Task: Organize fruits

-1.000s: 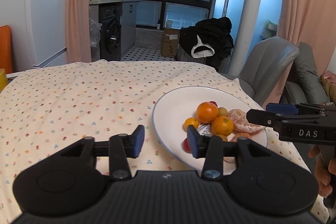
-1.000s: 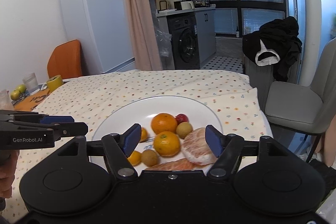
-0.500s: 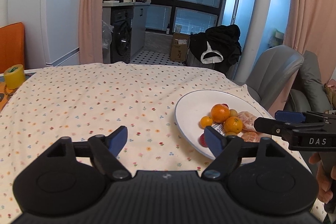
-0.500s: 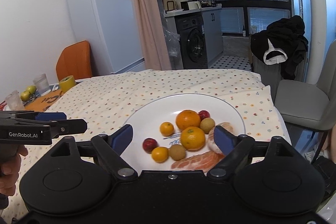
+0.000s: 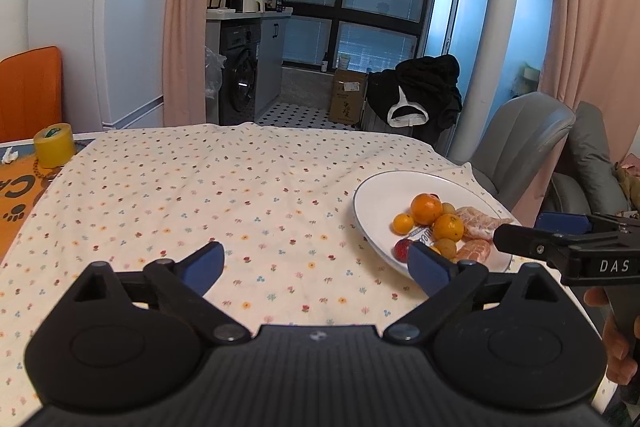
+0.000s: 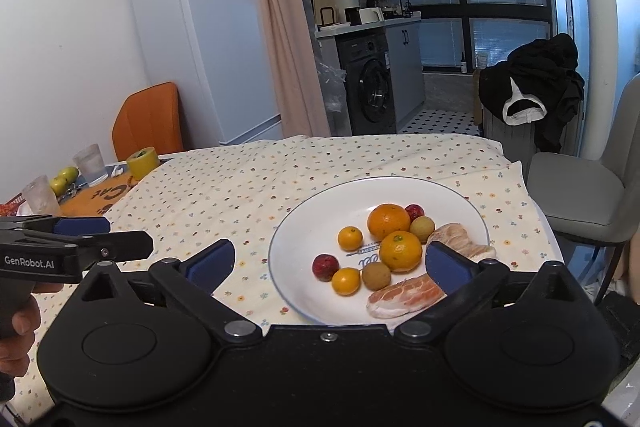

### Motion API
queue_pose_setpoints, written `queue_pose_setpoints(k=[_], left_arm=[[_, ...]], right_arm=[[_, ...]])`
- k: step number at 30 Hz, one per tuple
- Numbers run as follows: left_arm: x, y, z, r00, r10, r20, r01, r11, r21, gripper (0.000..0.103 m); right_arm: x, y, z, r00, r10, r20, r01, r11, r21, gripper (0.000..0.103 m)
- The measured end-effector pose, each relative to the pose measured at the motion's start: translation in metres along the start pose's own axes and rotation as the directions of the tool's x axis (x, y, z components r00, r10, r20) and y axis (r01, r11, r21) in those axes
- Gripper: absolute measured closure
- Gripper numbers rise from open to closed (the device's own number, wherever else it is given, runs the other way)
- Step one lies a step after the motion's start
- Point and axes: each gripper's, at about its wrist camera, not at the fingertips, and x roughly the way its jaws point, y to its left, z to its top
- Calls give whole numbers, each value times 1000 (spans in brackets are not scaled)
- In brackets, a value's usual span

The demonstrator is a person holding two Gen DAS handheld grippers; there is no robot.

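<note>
Both hand-held grippers farther back, plate (image 6: 304, 227) of mixed fruit whole.

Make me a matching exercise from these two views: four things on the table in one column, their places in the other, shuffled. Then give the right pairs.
Things:
1. yellow tape roll
2. peeled citrus piece
3. larger orange
4. green apples

Places:
A. at the near rim of the white plate
B. far left, between two clear cups
C. mid-plate, touching the far red fruit
D. on the orange mat, beside the tablecloth's edge

Pairs: 1-D, 2-A, 3-C, 4-B
</note>
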Motion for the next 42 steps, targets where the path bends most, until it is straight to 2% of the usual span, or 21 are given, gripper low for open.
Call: queue_pose_setpoints(k=[7,14,25,34,42], left_arm=[[-17,10,-5,1000,10,-1,-10,1000,-20,0],[-38,18,-10,999,42,6,-42,999,-28,0],[-69,23,-17,997,71,29,-69,997,-44,0],[-98,26,-23,995,96,24,-96,995,-37,0],[-125,22,-25,994,107,37,-107,994,8,0]], right_arm=[[-15,9,-3,1000,-6,8,6,1000,25,0],[-26,22,-8,998,-51,20,51,999,11,0],[-41,38,-13,999,-52,3,52,998,24,0],[-57,49,-9,998,-61,-9,61,998,35,0],[-72,63,-7,996,-82,-20,83,997,11,0]])
